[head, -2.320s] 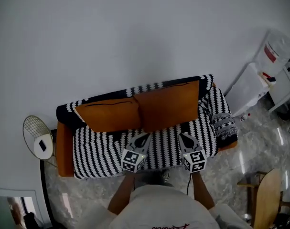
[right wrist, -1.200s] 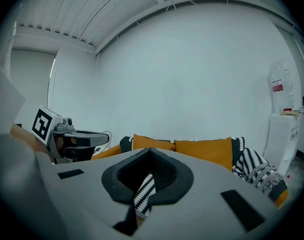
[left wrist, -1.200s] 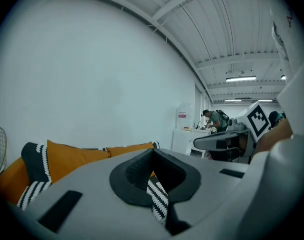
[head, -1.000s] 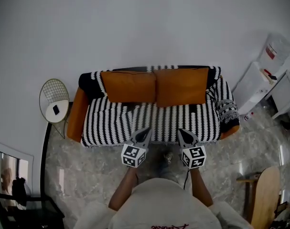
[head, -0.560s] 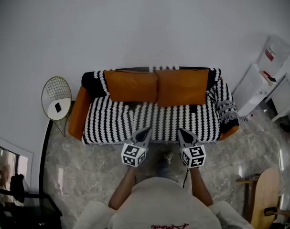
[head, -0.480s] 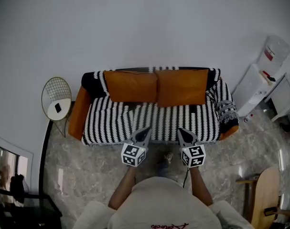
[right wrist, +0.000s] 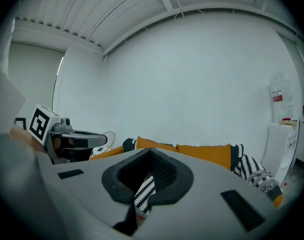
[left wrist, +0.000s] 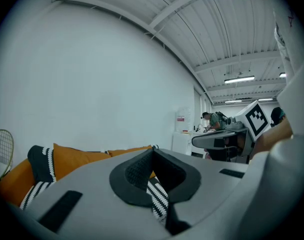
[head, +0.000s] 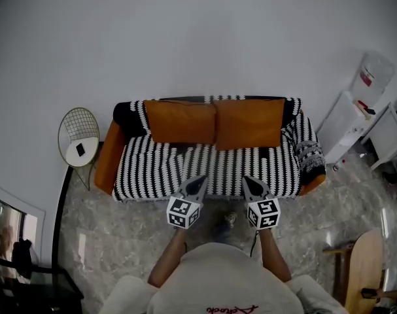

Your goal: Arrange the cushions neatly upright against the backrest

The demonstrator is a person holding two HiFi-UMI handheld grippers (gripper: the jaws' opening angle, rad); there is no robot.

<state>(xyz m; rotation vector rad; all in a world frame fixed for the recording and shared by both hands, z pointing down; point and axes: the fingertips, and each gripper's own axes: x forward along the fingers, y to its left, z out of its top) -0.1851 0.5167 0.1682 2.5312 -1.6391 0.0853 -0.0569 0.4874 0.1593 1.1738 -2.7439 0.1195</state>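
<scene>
The person is standing in front of the sofa (head: 105, 162), holding the left gripper (head: 197, 183) and the right gripper (head: 250, 184) side by side, near the seat's front edge. The head view is showing the whole arrangement. The left cushion (head: 180, 120) and the right cushion (head: 249, 123), both orange, are standing upright against the backrest and touching at the middle. A striped throw (head: 152, 169) is covering the seat.

That view is not showing the jaws plainly, but the gripper views are. In the left gripper view the jaws are pressing together with nothing between them, and only a sliver of throw is showing beyond. The right gripper view is showing the same: jaws together and empty.

The head view alone is taking in the wire side table (head: 79, 136) beside the sofa's arm. The left gripper view alone is catching a distant person (left wrist: 214, 120) under the ceiling lights.
</scene>
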